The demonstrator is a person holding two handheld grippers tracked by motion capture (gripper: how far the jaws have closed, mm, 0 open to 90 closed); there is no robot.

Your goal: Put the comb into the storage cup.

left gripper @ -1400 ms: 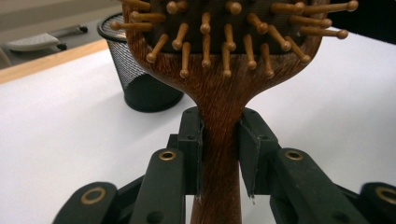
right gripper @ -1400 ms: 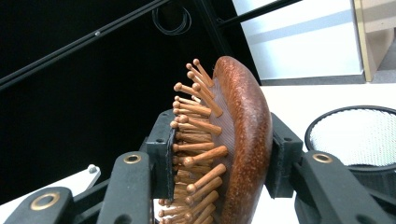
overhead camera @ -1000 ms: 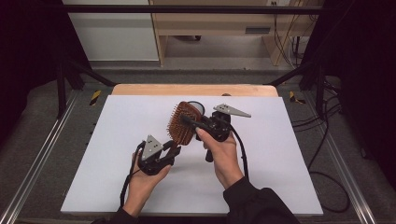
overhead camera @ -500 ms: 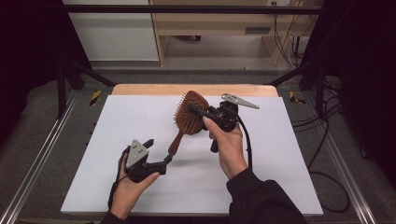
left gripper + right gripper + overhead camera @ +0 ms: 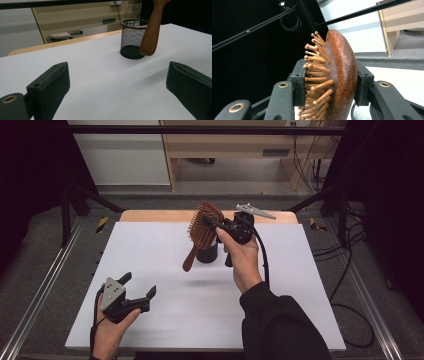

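Observation:
A wooden hairbrush with wooden bristles hangs in the air, handle pointing down and left. My right gripper is shut on the brush head, one jaw on the bristle side and one on the back. Just under and behind the brush stands a black mesh cup on the white table. The cup and the brush handle also appear ahead in the left gripper view. My left gripper is open low at the front left of the table, with nothing between its jaws.
A wooden strip runs along the table's far edge. Metal rails flank the table on both sides. Cables lie on the floor at the right. A cabinet stands beyond the table.
The right gripper carried the brush up and back toward the mesh cup. The left gripper let go of the handle, opened, and drew back to the front left.

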